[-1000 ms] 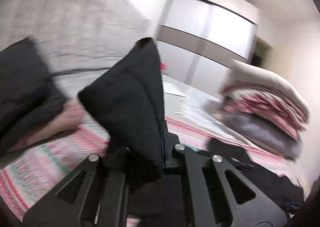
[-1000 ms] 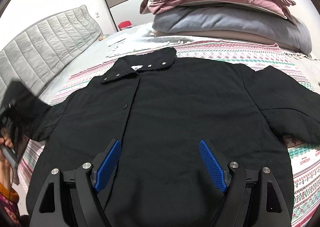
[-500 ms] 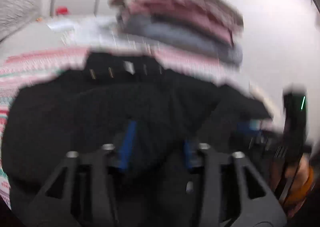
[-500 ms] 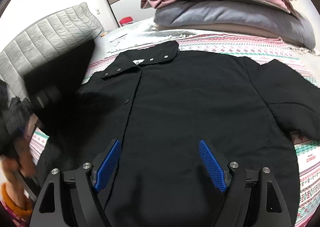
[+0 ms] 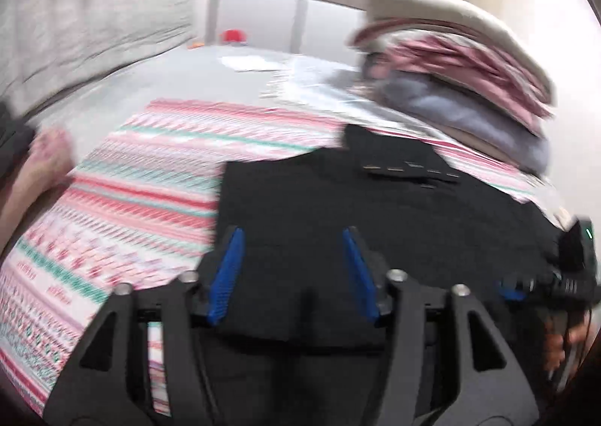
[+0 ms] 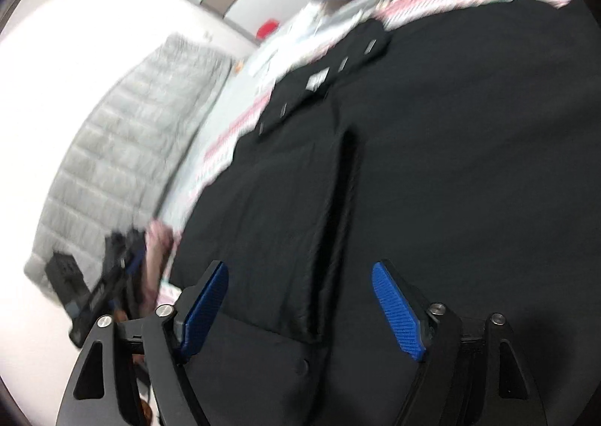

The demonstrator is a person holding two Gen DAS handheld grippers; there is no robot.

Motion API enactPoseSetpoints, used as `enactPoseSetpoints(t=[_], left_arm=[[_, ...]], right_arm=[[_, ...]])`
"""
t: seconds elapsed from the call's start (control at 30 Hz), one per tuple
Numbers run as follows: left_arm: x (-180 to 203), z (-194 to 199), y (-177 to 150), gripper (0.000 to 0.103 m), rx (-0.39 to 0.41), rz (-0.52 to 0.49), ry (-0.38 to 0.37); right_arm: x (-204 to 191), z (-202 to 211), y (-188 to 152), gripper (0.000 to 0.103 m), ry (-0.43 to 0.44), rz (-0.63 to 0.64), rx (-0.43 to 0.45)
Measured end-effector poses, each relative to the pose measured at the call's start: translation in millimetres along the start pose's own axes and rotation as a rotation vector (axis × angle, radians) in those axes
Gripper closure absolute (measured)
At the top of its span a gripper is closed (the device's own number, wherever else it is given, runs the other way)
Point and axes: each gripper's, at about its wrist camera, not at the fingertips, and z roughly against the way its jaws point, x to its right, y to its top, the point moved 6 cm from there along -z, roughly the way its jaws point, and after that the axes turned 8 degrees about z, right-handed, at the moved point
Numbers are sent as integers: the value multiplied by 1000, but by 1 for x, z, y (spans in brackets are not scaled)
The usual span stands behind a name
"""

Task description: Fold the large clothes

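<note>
A large black jacket [image 5: 375, 208] lies flat on the patterned pink bedspread [image 5: 150, 178], collar [image 5: 394, 155] towards the pillows. Its left sleeve is folded in over the body [image 6: 293, 223], giving a straight left edge. My left gripper [image 5: 293, 268] is open and empty just above the jacket's lower left part. My right gripper [image 6: 300, 298] is open and empty over the folded sleeve. The left gripper also shows at the left in the right wrist view [image 6: 105, 283], and the right gripper at the right in the left wrist view [image 5: 571, 275]. Both views are blurred.
A stack of folded pink, grey and beige bedding [image 5: 469, 80] stands behind the collar. A grey quilted headboard [image 5: 94, 12] runs along the left. A small red object [image 5: 233, 36] sits far back near the wardrobe doors. Loose papers [image 5: 255, 63] lie on the grey sheet.
My left gripper carried the sleeve across onto the jacket body, let it go and now stands open. My right gripper stayed open and has tilted and swung left.
</note>
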Motion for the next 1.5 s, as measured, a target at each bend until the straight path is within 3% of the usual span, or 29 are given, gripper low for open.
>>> enactPoseSetpoints(t=[0.03, 0.07, 0.1, 0.3, 0.4, 0.43, 0.5, 0.57, 0.6, 0.7, 0.77, 0.8, 0.83, 0.87, 0.97, 1.03, 1.13, 1.2, 1.33, 1.5], left_arm=[[-15, -5, 0, 65, -7, 42, 11], [-24, -9, -1, 71, -10, 76, 11], [-30, -12, -1, 73, -9, 98, 2], [-19, -29, -13, 88, -46, 47, -89], [-17, -59, -40, 88, -162, -42, 24], [-16, -63, -44, 88, -166, -59, 44], [-11, -62, -43, 88, -162, -86, 78], [-9, -58, -43, 88, -157, -102, 105], [-8, -54, -42, 88, -147, -102, 108], [-2, -40, -36, 69, -121, -73, 48], [0, -35, -36, 42, -94, -53, -3], [-1, -38, -39, 38, -103, -52, -1], [-4, -45, -47, 36, -137, -52, 20], [-9, -52, -52, 36, -170, -53, 43], [-16, -43, -49, 36, -164, -2, 54], [-17, -31, -44, 34, -154, 50, 25], [-15, -7, -33, 17, -126, 122, 11], [-11, 0, -30, 17, -122, 132, 5], [2, -2, -32, 17, -180, 146, -13], [18, -13, -40, 11, -230, 156, -23]], right_arm=[[-4, -10, -3, 70, -6, 20, -17], [-8, -21, -4, 88, -46, 53, -27], [-11, -24, -4, 92, -117, 91, -9], [-56, 14, 24, 94, -219, 304, 224], [-41, 15, 27, 94, -366, 356, 219], [-27, 7, 25, 93, -435, 358, 182], [4, -15, 18, 88, -482, 319, 68], [11, -12, 17, 86, -438, 272, 79], [11, -7, 18, 79, -444, 256, 74], [-2, 14, 21, 74, -478, 270, 89], [-13, 24, 20, 64, -455, 277, 121], [-18, 24, 20, 45, -427, 288, 130], [-19, 21, 18, 32, -410, 303, 122], [-17, 17, 15, 32, -412, 316, 102], [17, 12, 3, 32, -539, 311, 2], [22, 30, 4, 32, -483, 282, 27], [31, 69, 11, 31, -509, 242, 60], [45, 109, 15, 24, -522, 191, 140], [108, 192, 16, 20, -572, -45, 299], [181, 252, 1, 20, -631, -282, 383]])
